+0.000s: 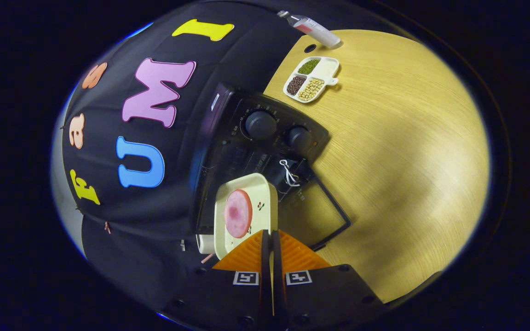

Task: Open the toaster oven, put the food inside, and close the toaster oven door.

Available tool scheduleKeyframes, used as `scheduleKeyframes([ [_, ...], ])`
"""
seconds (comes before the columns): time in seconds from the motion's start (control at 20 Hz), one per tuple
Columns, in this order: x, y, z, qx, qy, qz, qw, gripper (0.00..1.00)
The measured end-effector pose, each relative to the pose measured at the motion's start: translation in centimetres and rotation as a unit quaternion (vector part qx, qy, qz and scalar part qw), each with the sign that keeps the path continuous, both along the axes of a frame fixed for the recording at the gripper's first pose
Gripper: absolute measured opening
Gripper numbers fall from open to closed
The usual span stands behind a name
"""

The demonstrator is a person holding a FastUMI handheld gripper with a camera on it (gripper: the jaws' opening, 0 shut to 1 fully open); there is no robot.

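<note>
Wood-grain surface (407,151) carries the oven (265,151) at its wall-side edge, door (313,216) dropped open. Jaws pinch the tray's (251,193) near rim; ham slice (238,213) on it. Loading appears underway. Next: slide it in level, release, lift the door.

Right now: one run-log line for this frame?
phase: loading | gripper: shut on tray rim | tray: carries pink food slice, at oven mouth | toaster oven: door open | bean dish: beyond on table

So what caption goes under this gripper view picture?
Hand-held gripper shut on a cream tray of pink food, at the open toaster oven.
</note>
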State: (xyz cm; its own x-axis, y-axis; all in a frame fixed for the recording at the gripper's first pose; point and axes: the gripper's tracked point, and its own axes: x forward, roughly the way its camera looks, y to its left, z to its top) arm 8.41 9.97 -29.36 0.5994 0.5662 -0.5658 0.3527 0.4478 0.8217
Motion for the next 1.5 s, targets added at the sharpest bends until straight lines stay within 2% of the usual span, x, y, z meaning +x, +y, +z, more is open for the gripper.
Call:
scheduleKeyframes([
  [0.3,6.2,2.9,-1.8,0.019,-0.004,-0.049,0.999,0.07],
  [0.5,9.2,3.8,-3.0,0.008,-0.005,-0.072,0.997,0.07],
  [0.7,9.8,3.9,-3.6,-0.028,0.002,-0.084,0.996,0.07],
  [0.8,9.5,4.1,-3.5,-0.055,-0.015,-0.078,0.995,0.07],
  [1.0,8.9,4.7,-2.4,-0.048,-0.042,-0.066,0.996,0.14],
  [1.1,8.4,4.7,-1.7,-0.045,-0.047,-0.059,0.996,0.33],
  [1.2,7.8,4.1,-0.8,-0.050,-0.062,-0.056,0.995,0.44],
  [1.25,7.5,4.0,-0.2,-0.052,-0.067,-0.054,0.995,0.68],
  [1.35,6.6,3.4,0.5,-0.062,-0.070,-0.051,0.994,0.93],
  [1.5,4.7,3.1,1.7,-0.084,-0.073,-0.028,0.993,0.99],
])
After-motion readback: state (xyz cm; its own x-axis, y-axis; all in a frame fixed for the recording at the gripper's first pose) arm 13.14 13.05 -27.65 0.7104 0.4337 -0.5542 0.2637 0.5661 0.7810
